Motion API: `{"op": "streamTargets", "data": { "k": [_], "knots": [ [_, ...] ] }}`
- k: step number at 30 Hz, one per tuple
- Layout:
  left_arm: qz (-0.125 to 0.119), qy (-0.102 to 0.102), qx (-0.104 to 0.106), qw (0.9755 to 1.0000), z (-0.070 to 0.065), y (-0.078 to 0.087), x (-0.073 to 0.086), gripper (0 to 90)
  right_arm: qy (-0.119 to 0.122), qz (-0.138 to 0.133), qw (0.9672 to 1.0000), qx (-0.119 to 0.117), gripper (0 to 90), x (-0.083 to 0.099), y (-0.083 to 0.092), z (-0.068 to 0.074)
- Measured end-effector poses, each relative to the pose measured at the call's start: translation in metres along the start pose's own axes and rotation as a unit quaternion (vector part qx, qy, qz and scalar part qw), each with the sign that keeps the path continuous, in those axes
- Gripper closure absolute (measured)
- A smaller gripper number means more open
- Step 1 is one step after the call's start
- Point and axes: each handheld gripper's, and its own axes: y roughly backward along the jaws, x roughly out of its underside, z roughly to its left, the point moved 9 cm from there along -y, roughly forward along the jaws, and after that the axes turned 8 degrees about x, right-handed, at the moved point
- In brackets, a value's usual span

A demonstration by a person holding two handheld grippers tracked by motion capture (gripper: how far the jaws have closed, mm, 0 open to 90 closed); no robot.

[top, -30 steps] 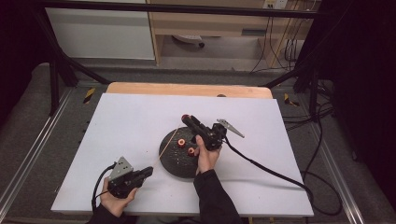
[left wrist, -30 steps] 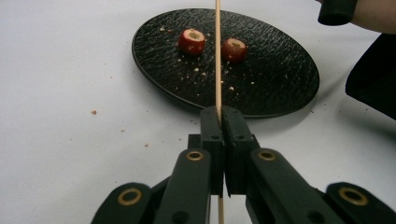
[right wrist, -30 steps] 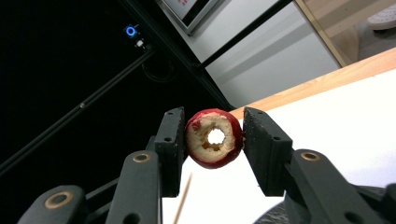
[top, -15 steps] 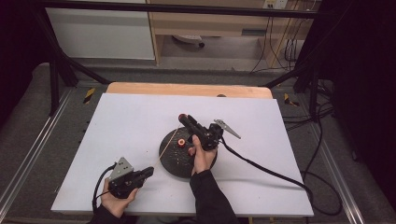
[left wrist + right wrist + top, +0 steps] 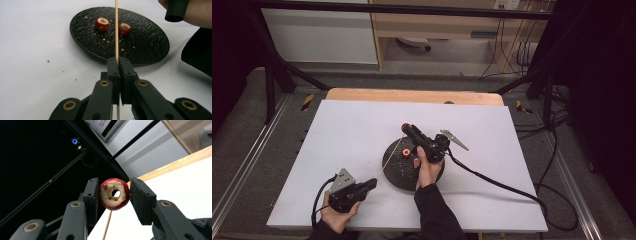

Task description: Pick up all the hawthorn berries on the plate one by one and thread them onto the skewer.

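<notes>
The left gripper rests low at the near left part of the white table. Its jaws are pressed together on a thin wooden skewer, which passes between the pads and runs straight ahead of the gripper, up and over the black plate. In the high view the same skewer goes from this gripper's tip on a slant across the left part of the plate.

Ahead of the left gripper, on the plate, lie two red fruit pieces with cored middles: one just left of the skewer, the other just right of it. Small crumbs lie around them.

The right gripper is held above the far side of the plate, tilted upward, in the person's right hand. Its jaws are closed on a red cored fruit piece, one pad at each side, and the hole of the fruit faces the camera of this gripper. Just below this fruit, in the right gripper view, the skewer comes up from under the jaws, and its tip is near the fruit; I cannot tell if it touches.
</notes>
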Motion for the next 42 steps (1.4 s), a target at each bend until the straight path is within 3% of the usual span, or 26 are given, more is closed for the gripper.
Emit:
{"op": "streamTargets", "data": {
  "k": [19, 24, 30, 42],
  "knots": [
    [-0.027, 0.026, -0.015, 0.9992, -0.008, -0.006, -0.002, 87.9, -0.019, -0.005, 0.9998, -0.007, 60.4, 0.008, -0.001, 0.004],
    [-0.028, 0.042, -0.017, 0.9986, -0.016, -0.01, 0.0, 88.0, -0.01, -0.013, 0.9999, -0.003, 60.7, 0.008, -0.001, 0.004],
    [-0.037, 0.07, -0.004, 0.9969, -0.02, -0.01, -0.002, 88.0, 0.008, -0.013, 0.9999, -0.001, 60.8, 0.009, -0.001, 0.002],
    [-0.032, 0.071, -0.003, 0.997, -0.024, -0.013, -0.003, 88.2, 0.019, -0.009, 0.9998, -0.006, 60.9, 0.013, 0.003, 0.005]
  ]
}}
